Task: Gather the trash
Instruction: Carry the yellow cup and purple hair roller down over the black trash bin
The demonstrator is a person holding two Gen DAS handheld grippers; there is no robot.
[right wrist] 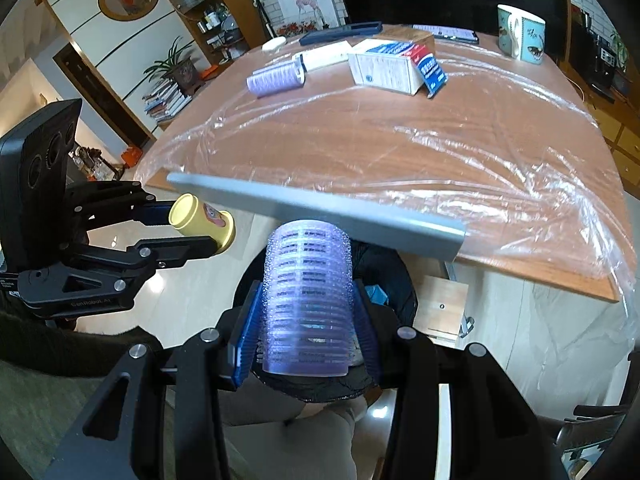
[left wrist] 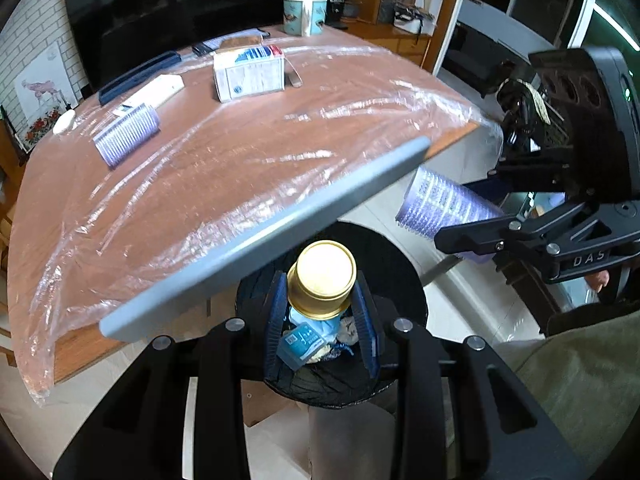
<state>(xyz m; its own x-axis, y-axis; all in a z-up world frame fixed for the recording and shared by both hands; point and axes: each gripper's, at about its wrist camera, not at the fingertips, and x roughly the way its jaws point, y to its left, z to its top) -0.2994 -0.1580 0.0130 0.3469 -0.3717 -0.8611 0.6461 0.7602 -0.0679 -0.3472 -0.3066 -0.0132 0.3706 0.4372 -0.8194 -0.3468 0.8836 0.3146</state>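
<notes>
My left gripper point(left wrist: 322, 316) is shut on a small yellow cup point(left wrist: 325, 280) and holds it over the black trash bin point(left wrist: 394, 256), which has wrappers point(left wrist: 308, 340) inside. It also shows in the right wrist view point(right wrist: 200, 226). My right gripper point(right wrist: 306, 332) is shut on a purple ribbed cup point(right wrist: 306, 300), also above the bin point(right wrist: 394, 280); the left wrist view shows that cup point(left wrist: 444, 208) too. Another purple cup point(left wrist: 126, 136) lies on its side on the table.
The wooden table point(left wrist: 248, 152) is covered in clear plastic film. On it stand a white and blue box point(left wrist: 248, 74), a mug point(left wrist: 305, 14), a flat white box point(left wrist: 154, 92) and a dark case point(left wrist: 138, 76). A grey table-edge bar point(left wrist: 260, 240) overhangs the bin.
</notes>
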